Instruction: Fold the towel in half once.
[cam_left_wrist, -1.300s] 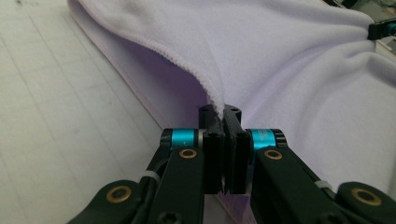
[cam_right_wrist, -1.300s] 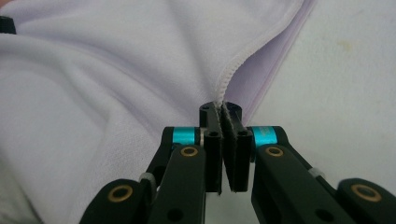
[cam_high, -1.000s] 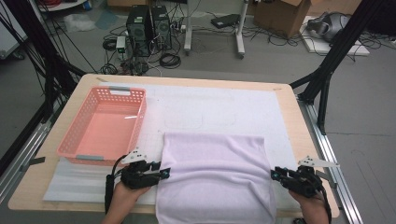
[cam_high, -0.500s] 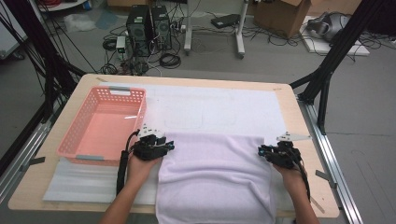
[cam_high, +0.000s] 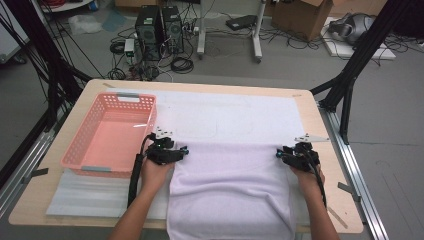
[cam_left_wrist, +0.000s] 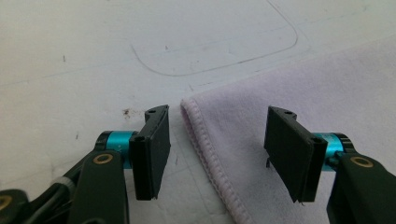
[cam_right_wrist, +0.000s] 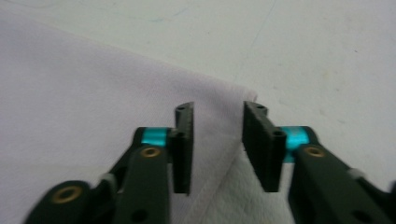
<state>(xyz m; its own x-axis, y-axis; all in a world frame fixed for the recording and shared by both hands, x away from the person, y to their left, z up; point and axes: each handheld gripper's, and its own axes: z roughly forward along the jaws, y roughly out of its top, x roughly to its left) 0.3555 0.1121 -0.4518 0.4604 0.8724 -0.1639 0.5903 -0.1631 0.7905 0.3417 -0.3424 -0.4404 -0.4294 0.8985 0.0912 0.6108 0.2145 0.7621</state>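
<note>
A pale lilac towel (cam_high: 230, 185) lies flat on the white mat (cam_high: 230, 112), and its near end hangs over the table's front edge. My left gripper (cam_high: 182, 150) sits at the towel's far left corner. Its jaws have just been opening, and in the left gripper view (cam_left_wrist: 218, 116) the hemmed corner of the towel (cam_left_wrist: 327, 84) lies between the pads, untouched. My right gripper (cam_high: 278, 154) is at the far right corner. Its jaws (cam_right_wrist: 218, 109) have also just been opening, and they straddle the towel's edge (cam_right_wrist: 70, 93) with gaps on both sides.
A pink plastic basket (cam_high: 80, 136) stands on the left of the table, just beside my left hand. The wooden table edge (cam_high: 327, 135) runs close to the right gripper. Cables, computers and boxes lie on the floor beyond the table.
Both hands have moved away from the person, from beside the towel's middle up to its far corners. Both pairs of jaws stand wider apart than before.
</note>
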